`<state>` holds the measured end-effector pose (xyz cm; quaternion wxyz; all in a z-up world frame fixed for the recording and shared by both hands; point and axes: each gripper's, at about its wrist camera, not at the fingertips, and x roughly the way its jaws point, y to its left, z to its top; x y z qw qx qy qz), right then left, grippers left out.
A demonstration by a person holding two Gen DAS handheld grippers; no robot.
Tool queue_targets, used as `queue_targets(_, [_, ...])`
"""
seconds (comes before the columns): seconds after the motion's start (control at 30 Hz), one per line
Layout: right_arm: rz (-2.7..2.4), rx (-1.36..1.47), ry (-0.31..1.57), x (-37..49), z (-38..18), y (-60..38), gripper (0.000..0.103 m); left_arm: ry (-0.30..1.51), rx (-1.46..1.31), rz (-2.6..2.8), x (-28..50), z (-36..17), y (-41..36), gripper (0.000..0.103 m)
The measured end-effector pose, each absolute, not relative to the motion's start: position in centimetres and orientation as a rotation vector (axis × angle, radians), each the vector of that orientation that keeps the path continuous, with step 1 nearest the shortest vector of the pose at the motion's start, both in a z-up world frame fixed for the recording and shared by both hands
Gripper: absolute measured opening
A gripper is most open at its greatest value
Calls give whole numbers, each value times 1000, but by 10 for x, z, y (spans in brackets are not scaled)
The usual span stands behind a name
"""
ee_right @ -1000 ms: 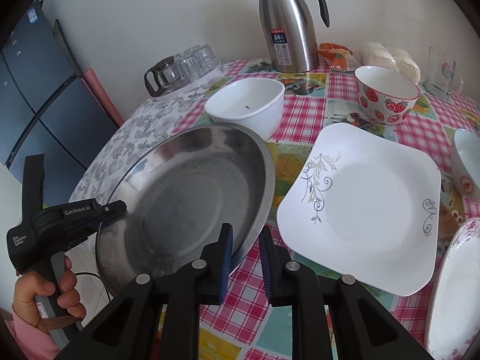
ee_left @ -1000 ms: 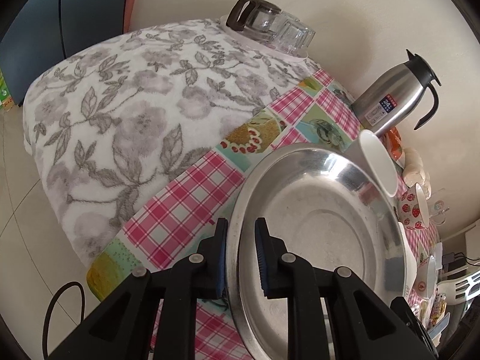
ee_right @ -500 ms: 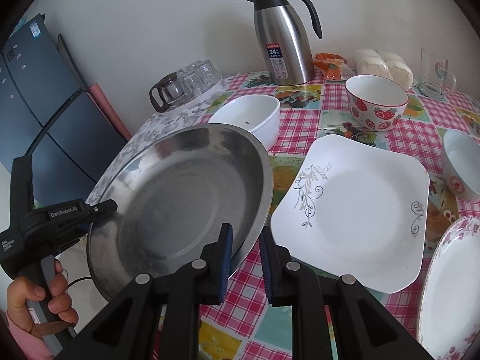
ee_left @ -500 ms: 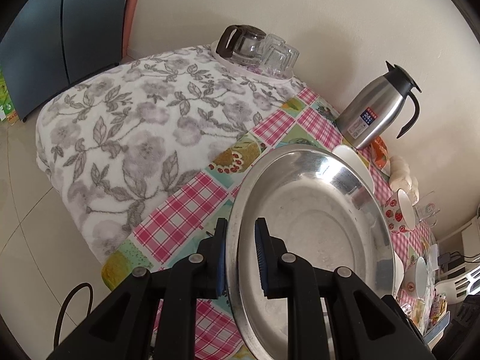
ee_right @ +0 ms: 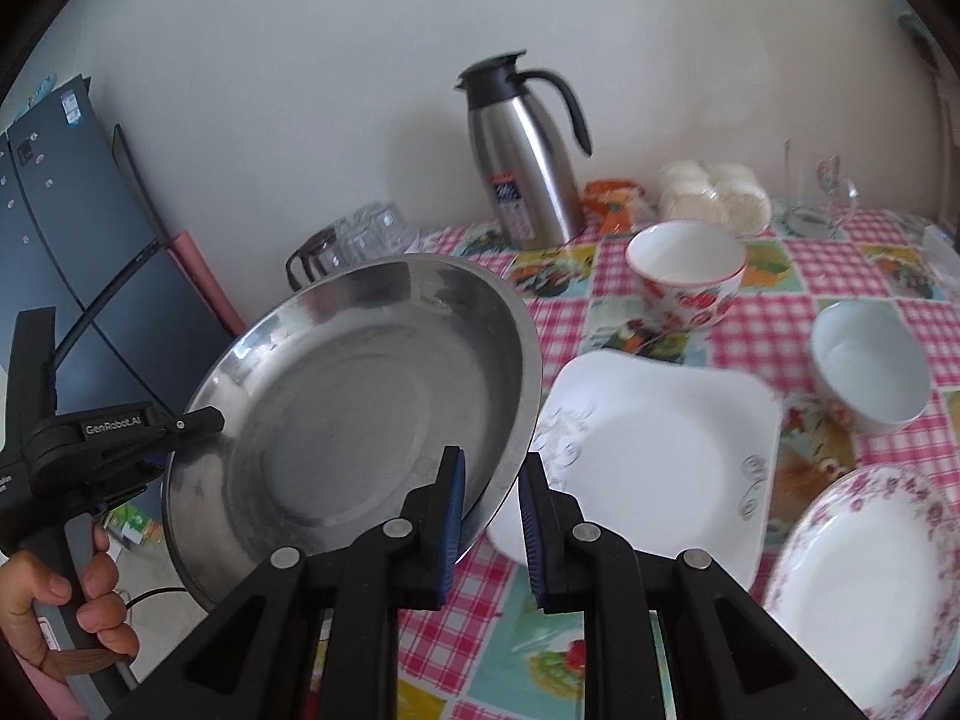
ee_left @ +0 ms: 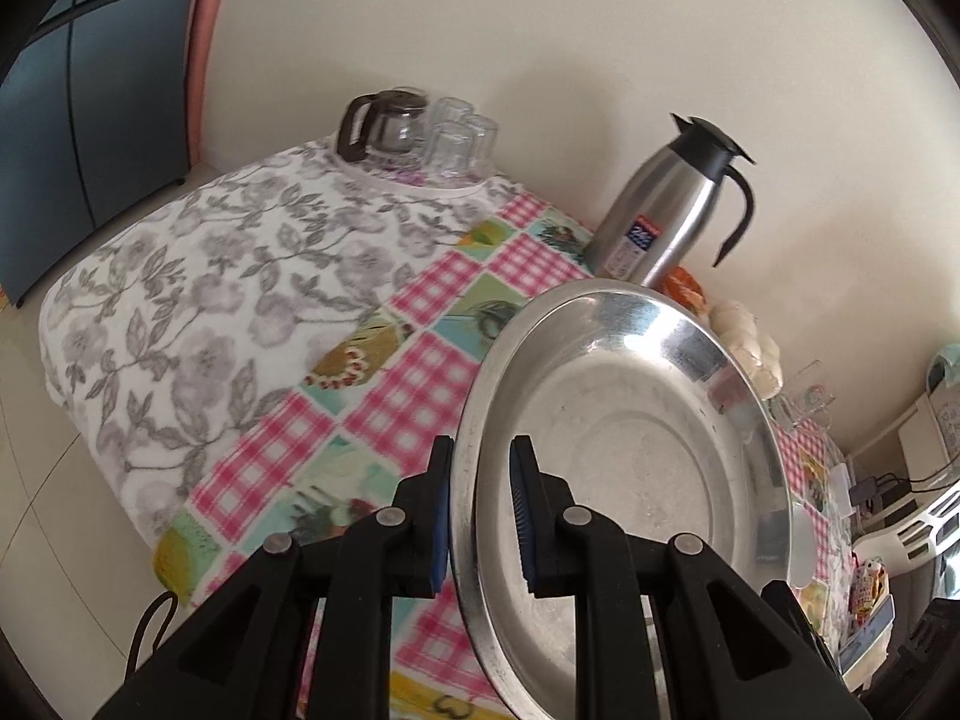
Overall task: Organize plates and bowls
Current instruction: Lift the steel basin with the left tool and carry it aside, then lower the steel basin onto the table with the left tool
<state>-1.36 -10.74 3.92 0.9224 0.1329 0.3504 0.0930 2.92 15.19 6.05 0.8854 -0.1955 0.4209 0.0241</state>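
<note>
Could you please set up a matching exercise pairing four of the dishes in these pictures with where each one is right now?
Things:
1. steel plate
2. square white plate
3. strawberry bowl
4. floral-rimmed plate

Places:
A. at the near right edge of the table, in the right wrist view
B. flat on the checked cloth, just right of the steel plate
C. held tilted above the table, its rim between the fingers of both grippers
D. upright beyond the square white plate, near the steel jug

Pairs: 1-C, 2-B, 3-D, 4-A
</note>
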Motion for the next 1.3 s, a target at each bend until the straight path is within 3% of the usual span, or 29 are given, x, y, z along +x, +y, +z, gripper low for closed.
queue_targets(0.37, [5, 348, 561, -34, 64, -179, 19, 854, -346, -103, 52, 87, 62, 18])
queue_targets(0.67, [-118, 405, 587, -35, 54, -220, 19, 902, -341, -164, 65, 73, 18, 18])
queue_targets(1.3, [-130, 332, 748, -17, 17, -211, 20, 1044, -419, -132, 87, 8, 36, 18])
